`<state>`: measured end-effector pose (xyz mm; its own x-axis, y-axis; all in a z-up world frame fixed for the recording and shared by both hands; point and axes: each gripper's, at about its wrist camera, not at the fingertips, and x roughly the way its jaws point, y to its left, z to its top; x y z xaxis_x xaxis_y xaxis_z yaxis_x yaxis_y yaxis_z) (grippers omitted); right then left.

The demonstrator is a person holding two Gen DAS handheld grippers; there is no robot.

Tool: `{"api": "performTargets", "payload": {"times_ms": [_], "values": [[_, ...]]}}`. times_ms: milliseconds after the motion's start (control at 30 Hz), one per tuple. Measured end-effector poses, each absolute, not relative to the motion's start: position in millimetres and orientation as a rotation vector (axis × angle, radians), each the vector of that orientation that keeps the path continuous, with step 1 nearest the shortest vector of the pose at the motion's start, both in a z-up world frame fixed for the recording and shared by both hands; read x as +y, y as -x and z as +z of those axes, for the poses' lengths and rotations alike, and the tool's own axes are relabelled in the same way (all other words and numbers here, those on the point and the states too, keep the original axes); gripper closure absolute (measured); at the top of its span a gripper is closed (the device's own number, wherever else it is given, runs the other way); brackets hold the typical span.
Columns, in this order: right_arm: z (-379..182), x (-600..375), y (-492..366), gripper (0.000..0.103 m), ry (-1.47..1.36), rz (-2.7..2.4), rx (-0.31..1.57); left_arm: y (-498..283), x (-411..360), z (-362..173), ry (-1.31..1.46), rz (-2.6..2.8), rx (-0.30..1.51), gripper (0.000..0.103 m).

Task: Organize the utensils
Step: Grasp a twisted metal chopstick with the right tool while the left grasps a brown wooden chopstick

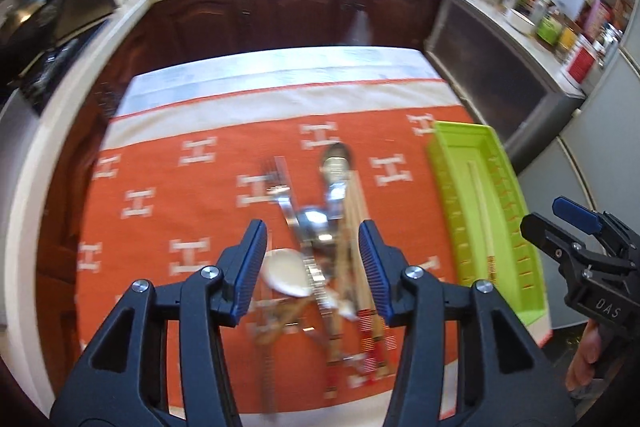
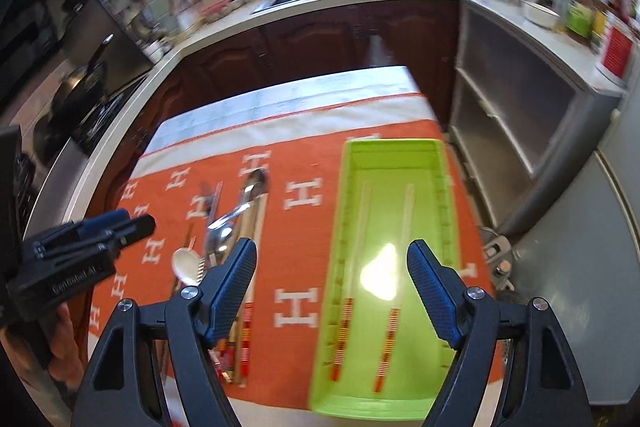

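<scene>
my left fingers [image 1: 313, 259] hang released above the heap of utensils [image 1: 320, 239], with nothing pinched between the blue pads; the gap frames the middle of the pile. the pile lies on the orange cloth [image 1: 180, 195] with white h marks that covers the tabletop. in it i make out a fork [image 1: 280, 187] pointing away from me, a metal spoon [image 1: 336, 163] whose bowl is at the far end, a white spoon [image 1: 286, 277] nearer my left pad, and several wooden chopsticks with red and yellow banded ends [image 1: 370, 331] running toward me. the pieces overlap and the blur keeps me from counting them.

my right fingers [image 2: 332, 287] are spread wide and hold nothing. they hover over the near half of the green tray [image 2: 352, 155], which sits on the same cloth to the right of the pile, apart from it. two chopsticks [image 2: 394, 323] lie in the tray, roughly parallel and lengthwise, banded ends toward me, with a bright glare spot on the tray floor between them.

each gripper shows at the edge of the other's view, a bit of my hand [image 1: 584, 359] wrapped on the right handle. behind the tabletop run dark wooden cabinets [image 2: 320, 39] under a pale kitchen counter.
</scene>
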<state>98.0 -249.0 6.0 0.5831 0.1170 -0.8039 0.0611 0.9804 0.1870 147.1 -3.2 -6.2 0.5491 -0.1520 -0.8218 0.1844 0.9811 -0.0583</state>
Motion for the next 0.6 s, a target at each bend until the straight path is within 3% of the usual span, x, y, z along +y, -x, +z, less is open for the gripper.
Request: {"api": "performTargets", "payload": {"times_ms": [233,333,467,600], "values": [[-11,-168,-119,0.035,-0.153,0.181,1.006,-142,62,-33,0.026,-0.142,0.985,0.059],[-25,-139,-131,0.045,-0.151,0.225,1.039,-144,76,-58,0.061,-0.134,1.036,0.059],[-56,-113,-153,0.063,-0.206,0.27,1.12,-147,83,-93,0.076,-0.151,1.091,0.066],[-86,-104,-178,0.071,-0.253,0.279,1.18,-148,79,-123,0.091,-0.165,1.153,0.071]]}}
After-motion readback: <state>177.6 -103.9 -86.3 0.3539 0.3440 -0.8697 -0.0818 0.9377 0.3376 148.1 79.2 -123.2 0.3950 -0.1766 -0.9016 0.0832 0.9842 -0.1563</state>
